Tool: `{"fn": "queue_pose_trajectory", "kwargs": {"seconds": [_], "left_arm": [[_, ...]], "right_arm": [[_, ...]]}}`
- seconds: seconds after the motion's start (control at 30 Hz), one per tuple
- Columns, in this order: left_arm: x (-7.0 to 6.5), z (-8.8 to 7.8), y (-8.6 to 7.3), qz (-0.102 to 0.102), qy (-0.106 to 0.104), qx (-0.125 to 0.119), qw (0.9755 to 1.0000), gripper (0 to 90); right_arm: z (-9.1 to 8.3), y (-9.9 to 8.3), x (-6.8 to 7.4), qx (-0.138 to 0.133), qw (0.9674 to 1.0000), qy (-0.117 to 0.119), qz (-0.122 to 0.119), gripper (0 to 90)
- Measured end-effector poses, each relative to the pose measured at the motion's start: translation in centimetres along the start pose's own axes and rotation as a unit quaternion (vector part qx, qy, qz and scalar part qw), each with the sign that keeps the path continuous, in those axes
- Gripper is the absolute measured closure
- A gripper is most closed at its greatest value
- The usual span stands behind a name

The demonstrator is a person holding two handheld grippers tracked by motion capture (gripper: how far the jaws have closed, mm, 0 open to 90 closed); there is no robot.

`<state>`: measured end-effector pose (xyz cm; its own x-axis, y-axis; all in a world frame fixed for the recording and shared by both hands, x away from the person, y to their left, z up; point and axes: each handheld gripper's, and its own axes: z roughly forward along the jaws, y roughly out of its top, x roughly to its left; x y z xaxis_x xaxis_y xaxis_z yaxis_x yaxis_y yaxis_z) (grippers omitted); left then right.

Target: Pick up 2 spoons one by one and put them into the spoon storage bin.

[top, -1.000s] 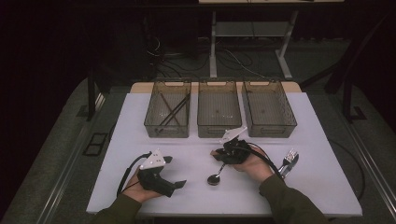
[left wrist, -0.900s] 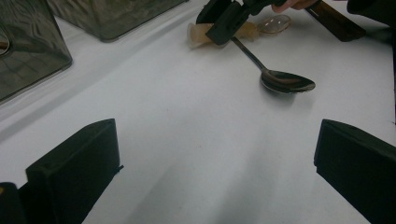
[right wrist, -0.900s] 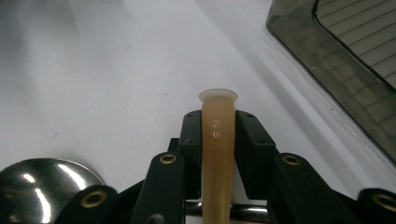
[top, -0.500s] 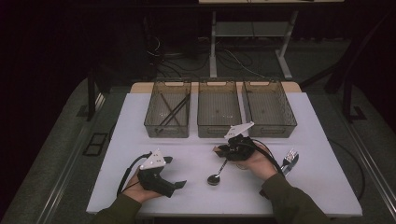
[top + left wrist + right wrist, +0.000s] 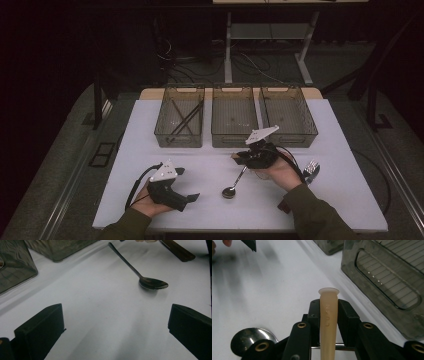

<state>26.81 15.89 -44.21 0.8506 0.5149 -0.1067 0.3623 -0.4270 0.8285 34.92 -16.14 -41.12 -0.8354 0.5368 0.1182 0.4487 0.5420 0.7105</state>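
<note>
Right gripper (image 5: 239, 158) is clamped on the handle of a spoon (image 5: 235, 184); the right gripper view shows the handle (image 5: 328, 315) squeezed between both jaws. The spoon hangs tilted just in front of the middle bin (image 5: 234, 116), bowl low near the white table (image 5: 150, 150), maybe touching it, can't tell. Left gripper (image 5: 192, 197) rests well left of the spoon, jaws spread wide, nothing between them. Step in hand looks like the lift after the pick. Next move likely calls for carrying the spoon over a bin rim and letting go inside. The left bin (image 5: 180, 120) holds dark sticks, and a fork (image 5: 311, 170) lies right of the spoon.
</note>
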Motion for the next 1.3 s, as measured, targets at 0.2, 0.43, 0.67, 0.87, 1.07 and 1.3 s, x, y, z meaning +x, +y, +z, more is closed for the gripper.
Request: {"fn": "queue_pose_trajectory", "kwargs": {"seconds": [0.2, 0.43, 0.67, 0.87, 1.07, 1.3], "left_arm": [[0.0, 0.1, 0.0, -0.006, 0.001, -0.006, 1.0000, 0.0], [0.0, 0.0, 0.0, -0.004, 0.004, -0.011, 0.9999, 0.0], [0.1, 0.2, 0.1, 0.002, 0.002, -0.011, 0.9999, 0.0], [0.0, 0.1, 0.1, 0.006, 0.000, -0.013, 0.9999, 0.0], [-0.1, 0.0, 0.2, 0.007, 0.000, -0.013, 0.9999, 0.0], [0.0, -0.1, 0.2, 0.007, -0.001, -0.011, 0.9999, 0.0]], "right_arm": [[-1.1, 0.6, -0.6, -0.013, 0.9999, 0.000, 0.006, 73.0], [-2.7, 1.6, -1.4, -0.035, 0.9992, -0.006, 0.017, 73.0], [-3.6, 2.9, -2.2, -0.046, 0.9985, -0.009, 0.027, 73.0], [-3.9, 4.2, -2.5, -0.044, 0.9985, -0.012, 0.030, 73.0], [-4.0, 5.4, -3.0, -0.041, 0.9985, -0.020, 0.029, 73.0], [-3.7, 7.0, -4.0, -0.041, 0.9981, -0.025, 0.039, 73.0]]}}
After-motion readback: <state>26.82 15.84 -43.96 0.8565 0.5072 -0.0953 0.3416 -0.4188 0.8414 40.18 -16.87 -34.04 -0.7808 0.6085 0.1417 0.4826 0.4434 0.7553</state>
